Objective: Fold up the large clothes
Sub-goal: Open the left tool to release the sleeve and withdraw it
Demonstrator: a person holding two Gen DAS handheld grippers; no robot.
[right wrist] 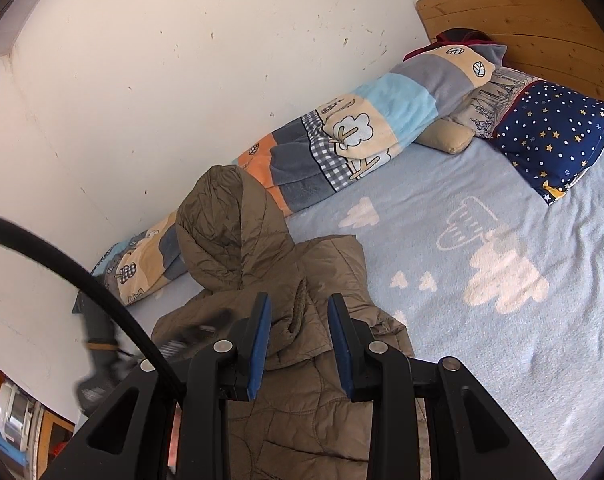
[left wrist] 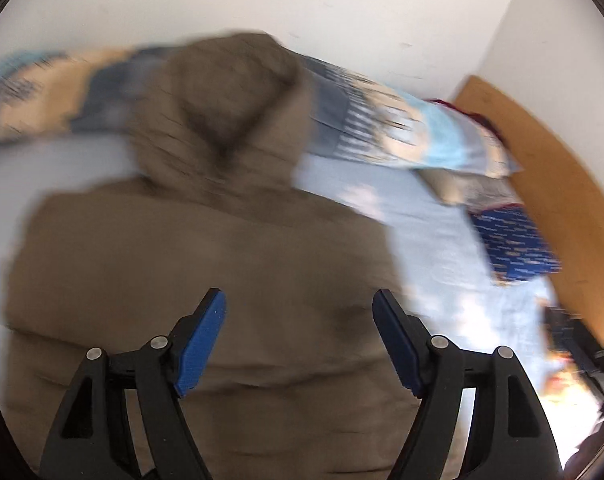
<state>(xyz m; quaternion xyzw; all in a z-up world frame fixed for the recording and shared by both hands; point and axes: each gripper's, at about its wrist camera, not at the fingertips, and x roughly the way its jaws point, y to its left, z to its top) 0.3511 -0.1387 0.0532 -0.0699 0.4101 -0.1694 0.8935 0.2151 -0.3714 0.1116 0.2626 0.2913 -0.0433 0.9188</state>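
Your jacket (right wrist: 302,380) at the lower centre is olive-brown and quilted. Under it you see a bed sheet (right wrist: 502,320) of pale blue with white clouds. At upper right, the pillow (right wrist: 558,140) is navy with white dots and gold stars. The rolled blanket (right wrist: 342,148) is patchwork: sky blue, cream, grey, orange, with checks. Your tongs (right wrist: 299,344) are black with blue pads (right wrist: 261,344).

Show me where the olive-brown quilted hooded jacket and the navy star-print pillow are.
Olive-brown quilted hooded jacket (right wrist: 229,240): right wrist view, on its hood.
Navy star-print pillow (right wrist: 554,136): right wrist view, on its top face.
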